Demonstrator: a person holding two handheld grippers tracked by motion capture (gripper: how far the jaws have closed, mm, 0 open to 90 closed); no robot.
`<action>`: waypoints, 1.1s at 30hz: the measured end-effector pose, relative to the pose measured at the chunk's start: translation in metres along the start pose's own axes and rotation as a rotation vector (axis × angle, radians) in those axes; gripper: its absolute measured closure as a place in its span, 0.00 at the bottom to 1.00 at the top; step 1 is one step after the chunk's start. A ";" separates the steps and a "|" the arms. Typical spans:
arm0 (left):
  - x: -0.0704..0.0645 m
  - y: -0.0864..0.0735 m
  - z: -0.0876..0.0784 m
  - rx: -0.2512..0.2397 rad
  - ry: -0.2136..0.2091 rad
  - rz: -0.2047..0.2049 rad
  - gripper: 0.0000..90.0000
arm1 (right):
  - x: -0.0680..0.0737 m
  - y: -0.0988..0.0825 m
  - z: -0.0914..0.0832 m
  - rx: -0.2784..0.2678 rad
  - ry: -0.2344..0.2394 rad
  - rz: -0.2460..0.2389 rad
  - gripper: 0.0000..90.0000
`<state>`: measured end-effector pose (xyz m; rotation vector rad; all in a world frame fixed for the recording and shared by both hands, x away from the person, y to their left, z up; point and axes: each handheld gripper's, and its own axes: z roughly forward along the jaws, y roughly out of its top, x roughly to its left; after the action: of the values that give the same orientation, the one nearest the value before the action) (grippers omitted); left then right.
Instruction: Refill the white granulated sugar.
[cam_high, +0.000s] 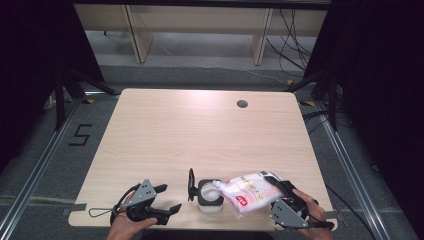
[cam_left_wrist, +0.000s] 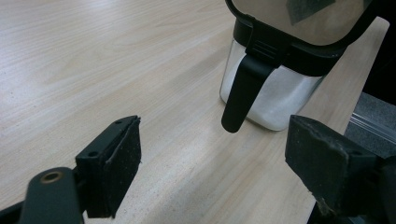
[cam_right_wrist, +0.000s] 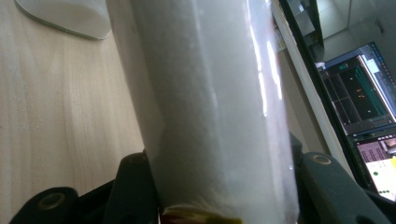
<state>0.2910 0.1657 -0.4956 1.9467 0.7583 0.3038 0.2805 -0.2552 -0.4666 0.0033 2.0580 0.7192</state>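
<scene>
we held the right tongs (cam_high: 280, 192) clamped on the bottom end of a white pouch (cam_high: 250, 192), which lay tilted over the near edge of the table (cam_high: 200, 130), its spout end reaching left over the open top of a jar (cam_high: 210, 196). in the right gripper view the pouch (cam_right_wrist: 210, 107) rose between the two jaws, which pressed on its sides. the jar stood near the table's front edge, between our two hands, with its black lid (cam_high: 191, 185) swung up on its left side. white powder filled the lower part of the jar (cam_left_wrist: 275, 93), and a black latch (cam_left_wrist: 243, 91) hung down its front. our left tongs (cam_high: 167, 197) stood wide apart with nothing between them, resting low at the table's front edge just left of the jar, pointed toward it.
</scene>
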 end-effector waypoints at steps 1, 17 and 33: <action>0.001 0.000 0.000 -0.001 -0.003 0.008 0.20 | 0.000 0.000 0.000 -0.006 0.007 0.020 0.63; 0.001 0.001 0.000 -0.009 -0.001 0.004 0.20 | -0.010 -0.014 0.007 -0.077 0.034 0.191 0.63; 0.001 0.001 0.001 -0.003 0.004 -0.007 0.20 | -0.026 -0.037 0.030 -0.173 0.078 0.480 0.64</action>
<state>0.2921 0.1656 -0.4955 1.9406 0.7665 0.3050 0.3286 -0.2790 -0.4765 0.3874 2.0808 1.2055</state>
